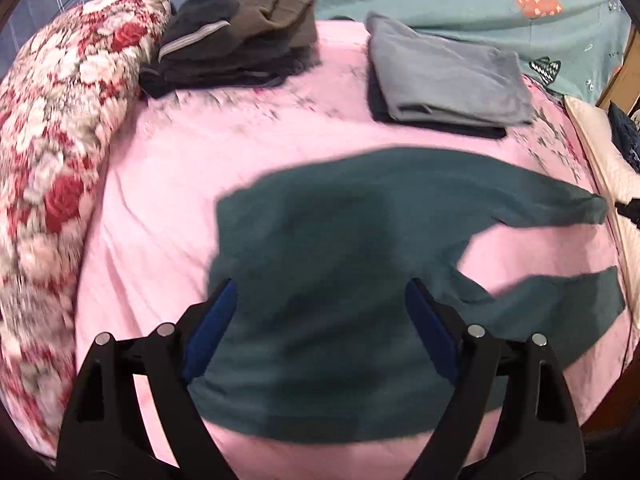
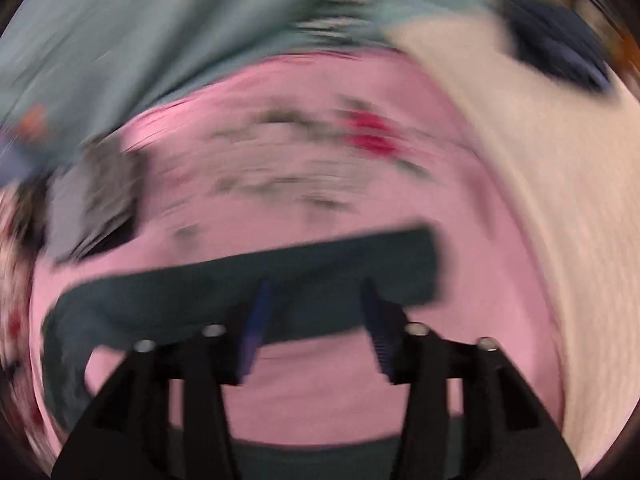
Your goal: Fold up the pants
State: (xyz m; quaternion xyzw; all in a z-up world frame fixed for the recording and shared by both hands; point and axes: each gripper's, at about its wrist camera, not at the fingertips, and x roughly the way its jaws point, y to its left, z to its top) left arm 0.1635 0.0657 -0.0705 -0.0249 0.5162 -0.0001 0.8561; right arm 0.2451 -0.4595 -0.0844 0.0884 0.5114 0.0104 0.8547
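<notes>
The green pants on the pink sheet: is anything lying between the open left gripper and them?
Nothing visible does. The left gripper is open right over the green pants, with only their fabric between its fingers. The two folded piles lie further back on the pink sheet, apart from the pants.

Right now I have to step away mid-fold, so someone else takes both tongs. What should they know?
Left tongs: open, empty, over the waist end of the teal pants.
Right tongs: open, empty, over one pant leg; that view is blurred.
Pants lie spread on the pink sheet, legs apart, no fold made.
Two folded stacks sit at the far side.
Left: bring legs together, fold, stack.
</notes>
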